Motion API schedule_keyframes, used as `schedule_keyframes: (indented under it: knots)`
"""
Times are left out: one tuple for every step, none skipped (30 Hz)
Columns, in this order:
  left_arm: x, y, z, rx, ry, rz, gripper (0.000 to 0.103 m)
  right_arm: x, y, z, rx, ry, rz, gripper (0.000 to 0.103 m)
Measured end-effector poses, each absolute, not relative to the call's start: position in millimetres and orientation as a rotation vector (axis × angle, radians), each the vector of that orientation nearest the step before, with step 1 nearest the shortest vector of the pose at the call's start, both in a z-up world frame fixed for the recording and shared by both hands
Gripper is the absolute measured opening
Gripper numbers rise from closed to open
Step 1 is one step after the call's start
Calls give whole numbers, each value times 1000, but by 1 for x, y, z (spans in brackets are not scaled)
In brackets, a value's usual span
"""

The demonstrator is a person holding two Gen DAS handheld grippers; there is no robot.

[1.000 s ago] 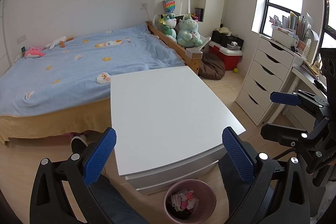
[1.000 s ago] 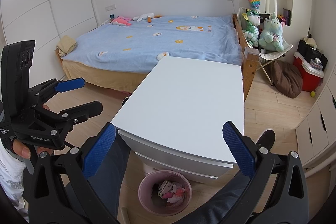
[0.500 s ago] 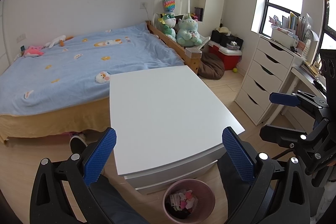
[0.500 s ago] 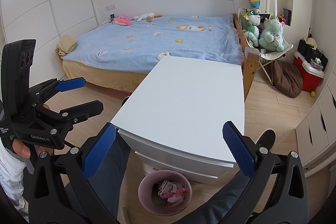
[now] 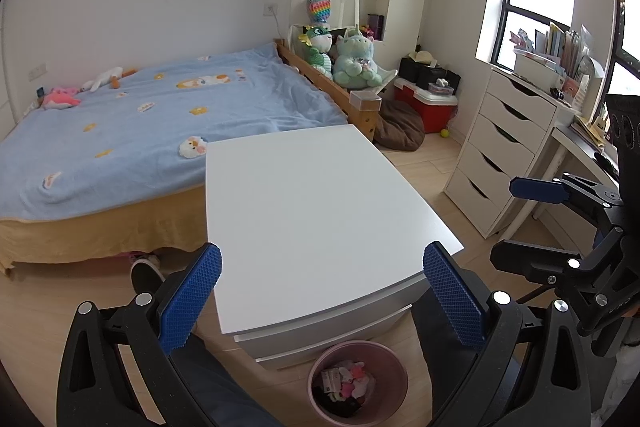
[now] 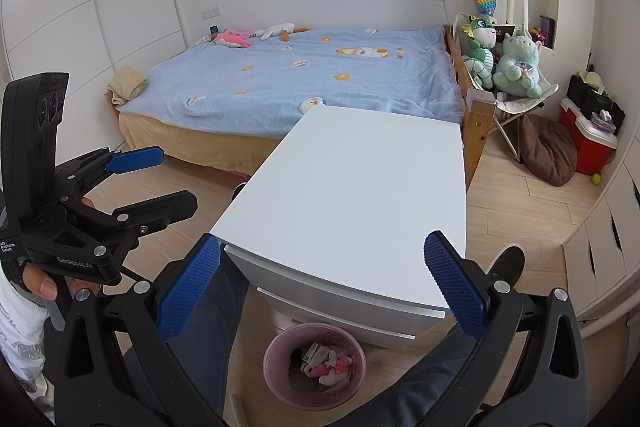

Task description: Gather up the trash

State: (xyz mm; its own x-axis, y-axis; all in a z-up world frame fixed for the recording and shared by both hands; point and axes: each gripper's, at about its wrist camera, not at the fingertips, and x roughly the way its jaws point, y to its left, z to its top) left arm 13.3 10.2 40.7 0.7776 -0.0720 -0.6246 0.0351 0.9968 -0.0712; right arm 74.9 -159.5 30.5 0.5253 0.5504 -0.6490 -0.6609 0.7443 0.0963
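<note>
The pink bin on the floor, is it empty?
No, the pink bin already holds crumpled wrappers and pink scraps.

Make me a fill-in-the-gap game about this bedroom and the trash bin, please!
1. The pink trash bin stands on the floor in front of the white ____.
2. The blanket on the bed is light ____.
3. Both the left gripper and the right gripper are ____ and hold nothing.
4. The cooler near the brown cushion is ____.

Missing words: table; blue; open; red
</note>
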Motion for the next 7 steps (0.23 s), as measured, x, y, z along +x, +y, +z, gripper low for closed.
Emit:
schedule_keyframes:
  knots:
    - [13,9,41,-50,677,-56,97,75,-159,31,-170,713,728,100]
    - [12,7,40,-45,679,-53,97,75,-159,30,-170,713,728,100]
    - [12,6,40,-45,680,-51,97,75,-159,30,-170,712,728,100]
    - [12,6,40,-46,680,-49,97,75,-159,30,-170,713,728,100]
    - [12,6,40,-45,679,-45,97,75,-159,30,-169,713,728,100]
    - [12,5,40,-44,678,-41,97,75,-159,30,-170,714,728,100]
    - [12,4,40,-43,678,-40,97,75,-159,31,-170,714,727,100]
